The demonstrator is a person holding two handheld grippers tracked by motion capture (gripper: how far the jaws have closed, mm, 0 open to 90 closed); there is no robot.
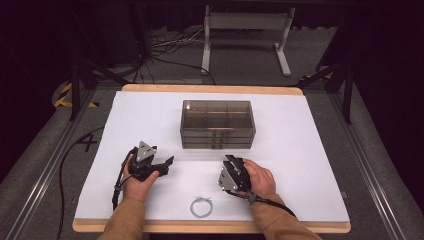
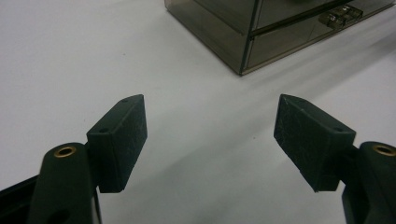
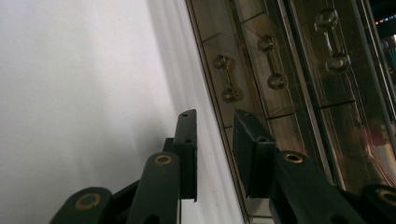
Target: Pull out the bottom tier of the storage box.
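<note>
A smoky see-through drawer box [image 1: 217, 125] stands mid-table with its drawer fronts facing me. My left gripper [image 1: 164, 166] rests on the white sheet to the front left of the box, pointing right, jaws spread wide with nothing between them. In the left gripper view, the left gripper [image 2: 210, 130] faces bare sheet, with the box corner [image 2: 247, 42] ahead to the right. My right gripper [image 1: 231, 160] lies tilted at the front right of the box, jaws a narrow gap apart and empty. In the right gripper view, the right gripper [image 3: 215, 140] looks along the drawer fronts and their clear handles [image 3: 225, 78].
A small coil of pale wire [image 1: 201, 206] lies on the white sheet [image 1: 300, 165] near the front edge, between my forearms. The wooden table edge [image 1: 210, 227] runs along the front. A white stand [image 1: 245, 30] and cables sit on the floor beyond.
</note>
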